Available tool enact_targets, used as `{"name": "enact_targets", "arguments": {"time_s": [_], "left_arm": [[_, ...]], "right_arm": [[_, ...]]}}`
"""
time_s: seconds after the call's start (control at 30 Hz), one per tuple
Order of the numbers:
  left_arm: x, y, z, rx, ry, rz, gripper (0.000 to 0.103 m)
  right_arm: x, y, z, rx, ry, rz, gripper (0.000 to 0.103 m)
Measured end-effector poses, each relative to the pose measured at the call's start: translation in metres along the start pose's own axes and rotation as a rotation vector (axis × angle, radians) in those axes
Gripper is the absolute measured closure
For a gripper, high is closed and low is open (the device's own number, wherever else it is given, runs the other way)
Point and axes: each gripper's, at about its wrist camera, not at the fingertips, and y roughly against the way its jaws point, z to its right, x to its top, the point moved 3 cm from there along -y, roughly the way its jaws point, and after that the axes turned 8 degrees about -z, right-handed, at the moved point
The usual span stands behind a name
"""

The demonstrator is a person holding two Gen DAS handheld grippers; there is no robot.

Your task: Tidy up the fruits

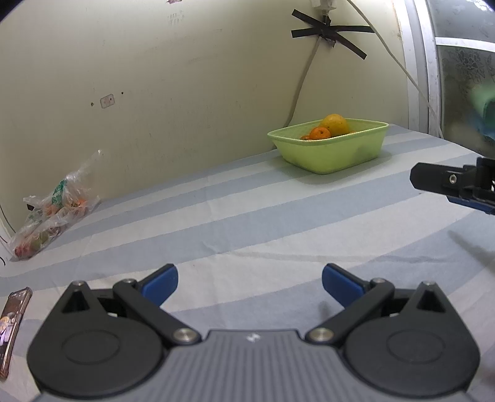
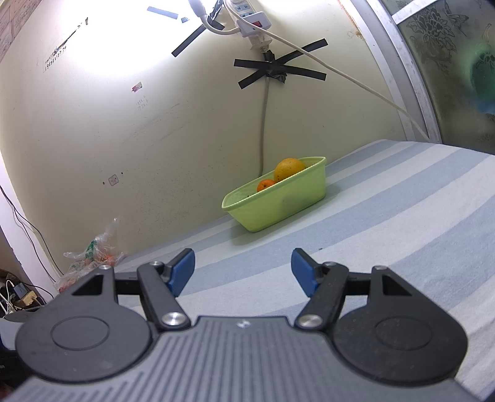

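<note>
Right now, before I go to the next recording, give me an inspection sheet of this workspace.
Surface: striped cloth in pale blue and white, lightly creased.
Job's things: green tub by the wall holds a large yellow-orange fruit and a small orange; plastic bag of fruit lies at the wall, far left.
Clutter: phone at the left edge.
Grippers: left gripper open, empty; right gripper open, empty.
Cables: grey cable taped to the wall with black tape; white power strip above.
Surroundings: marked cream wall; patterned glass panel on the right.
</note>
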Motion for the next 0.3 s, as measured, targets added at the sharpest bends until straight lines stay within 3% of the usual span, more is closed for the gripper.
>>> {"name": "enact_targets", "arguments": {"time_s": [0.3], "left_arm": [[0.0015, 0.0060, 0.0010, -0.010, -0.006, 0.031, 0.000]], "right_arm": [[-0.0004, 0.0001, -0.0001, 0.000, 0.000, 0.001, 0.032]]}}
